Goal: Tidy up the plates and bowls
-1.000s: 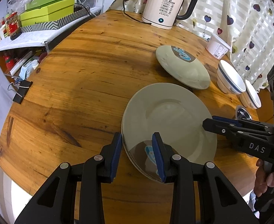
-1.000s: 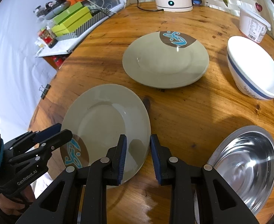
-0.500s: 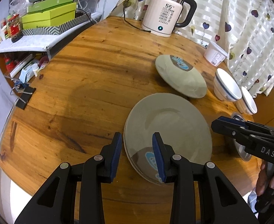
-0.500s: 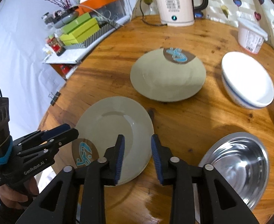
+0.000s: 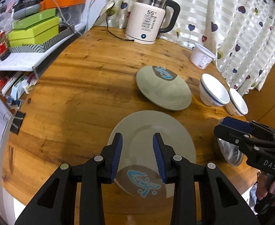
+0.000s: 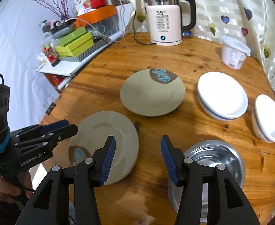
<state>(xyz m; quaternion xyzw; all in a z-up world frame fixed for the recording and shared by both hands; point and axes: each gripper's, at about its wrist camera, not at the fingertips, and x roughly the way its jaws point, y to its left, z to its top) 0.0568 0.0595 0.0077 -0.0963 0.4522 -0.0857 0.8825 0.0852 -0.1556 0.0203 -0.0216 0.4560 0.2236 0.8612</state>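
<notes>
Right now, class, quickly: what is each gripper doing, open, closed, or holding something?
Left gripper: open, holding nothing, above the near plate.
Right gripper: jaws opening, nothing between them, only the table below.

Two downward wrist views, shared table (image 5: pixel 77 86)

We only get part of the shiny round steel bowl (image 6: pixel 214 161): in the right wrist view the right gripper's black finger (image 6: pixel 189 178) covers its near-left rim and it's smeared with blur. From the left wrist view that bowl (image 5: pixel 229 153) hides mostly behind the black right gripper (image 5: pixel 233 126). The label text on the white plastic tub (image 6: pixel 234 53) beyond the bowl is too small for us to read.
</notes>
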